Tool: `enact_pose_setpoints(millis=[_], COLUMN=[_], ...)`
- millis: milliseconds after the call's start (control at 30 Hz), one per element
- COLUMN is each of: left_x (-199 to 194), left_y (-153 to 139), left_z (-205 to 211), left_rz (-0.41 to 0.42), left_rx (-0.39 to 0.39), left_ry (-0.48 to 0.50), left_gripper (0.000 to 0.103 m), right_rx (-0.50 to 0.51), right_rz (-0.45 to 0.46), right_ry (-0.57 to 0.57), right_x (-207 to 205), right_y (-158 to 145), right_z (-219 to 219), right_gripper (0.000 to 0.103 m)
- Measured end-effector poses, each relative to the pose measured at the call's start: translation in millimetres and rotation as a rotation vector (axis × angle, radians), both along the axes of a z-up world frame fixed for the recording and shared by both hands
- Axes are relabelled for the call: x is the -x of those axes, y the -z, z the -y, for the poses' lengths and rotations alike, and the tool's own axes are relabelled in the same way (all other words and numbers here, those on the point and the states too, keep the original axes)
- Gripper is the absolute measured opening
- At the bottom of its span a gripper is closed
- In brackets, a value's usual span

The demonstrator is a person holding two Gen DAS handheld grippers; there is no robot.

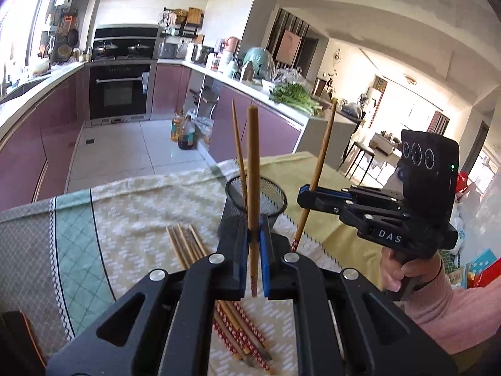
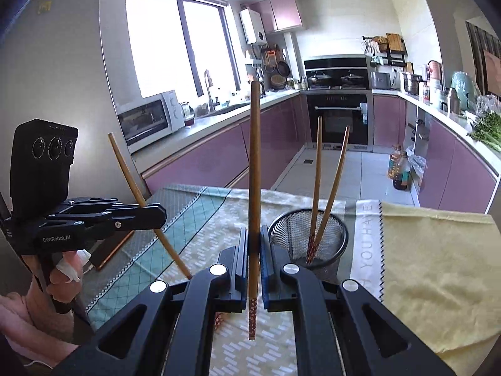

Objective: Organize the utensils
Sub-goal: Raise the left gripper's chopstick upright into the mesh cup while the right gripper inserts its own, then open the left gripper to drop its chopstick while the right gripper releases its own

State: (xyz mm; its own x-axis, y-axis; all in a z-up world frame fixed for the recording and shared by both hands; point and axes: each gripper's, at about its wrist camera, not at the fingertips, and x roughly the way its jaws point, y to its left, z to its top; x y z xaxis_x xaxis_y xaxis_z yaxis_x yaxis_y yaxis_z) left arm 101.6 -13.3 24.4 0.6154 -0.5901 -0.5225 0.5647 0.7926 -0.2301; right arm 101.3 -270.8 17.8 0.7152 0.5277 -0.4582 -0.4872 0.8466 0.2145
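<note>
My left gripper (image 1: 253,241) is shut on a wooden chopstick (image 1: 252,169) and holds it upright, just in front of a black mesh cup (image 1: 272,202). My right gripper (image 2: 254,244) is shut on another chopstick (image 2: 255,172), also upright, beside the mesh cup (image 2: 332,235). Two chopsticks (image 2: 325,188) stand in the cup. Several loose chopsticks (image 1: 188,244) lie on the patterned cloth under the left gripper. The right gripper also shows in the left wrist view (image 1: 308,195), and the left gripper in the right wrist view (image 2: 156,216).
The table carries a patterned cloth (image 1: 131,213) and a yellow cloth (image 2: 438,266). A dark flat object (image 2: 108,250) lies at the table's left edge. Kitchen counters, an oven (image 2: 338,116) and oil bottles (image 2: 399,170) on the floor stand beyond.
</note>
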Motion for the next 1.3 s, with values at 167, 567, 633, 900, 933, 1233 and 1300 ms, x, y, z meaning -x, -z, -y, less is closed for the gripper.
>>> enact_pose_setpoints(millis=[167, 567, 633, 900, 933, 1233, 1300], left_x=[-17.7, -46.9, -52.3, -66.3, -67.3, -87.8, -93.5], left_y=[-20.7, -68.0, -68.4, -34.7, -29.4, 7.4, 13.8], left_z=[8.3, 41.4, 46.2, 73.9, 76.3, 85.2, 85.1], left_rz=[0.033, 0.151, 0.151, 0.117, 0.107, -0.026, -0.040], left_rx=[0.062, 0.089, 0.075, -0.070, -0.090, -0.164, -0.163], left_ry=[0.002, -0.012, -0.018, -0.017, -0.007, 0.035, 0.024], left_gripper=[0.007, 0.007, 0.007, 0.007, 0.007, 0.007, 0.007], right_rx=[-0.014, -0.052, -0.052, -0.006, -0.002, 0.051, 0.054], right_rz=[0.045, 0.146, 0.141, 0.053, 0.033, -0.124, -0.146], right_ry=[0.030, 0.094, 0.102, 0.120, 0.116, 0.097, 0.099], right_x=[-8.7, -30.7, -37.7, -62.2, -65.4, -83.5, -88.2], right_y=[-18.0, -50.5, -48.3, -15.2, -9.8, 21.6, 26.5], right_z=[9.2, 25.3, 24.6, 17.3, 17.2, 4.1, 3.1], right_gripper=[0.006, 0.006, 0.006, 0.006, 0.006, 0.006, 0.006])
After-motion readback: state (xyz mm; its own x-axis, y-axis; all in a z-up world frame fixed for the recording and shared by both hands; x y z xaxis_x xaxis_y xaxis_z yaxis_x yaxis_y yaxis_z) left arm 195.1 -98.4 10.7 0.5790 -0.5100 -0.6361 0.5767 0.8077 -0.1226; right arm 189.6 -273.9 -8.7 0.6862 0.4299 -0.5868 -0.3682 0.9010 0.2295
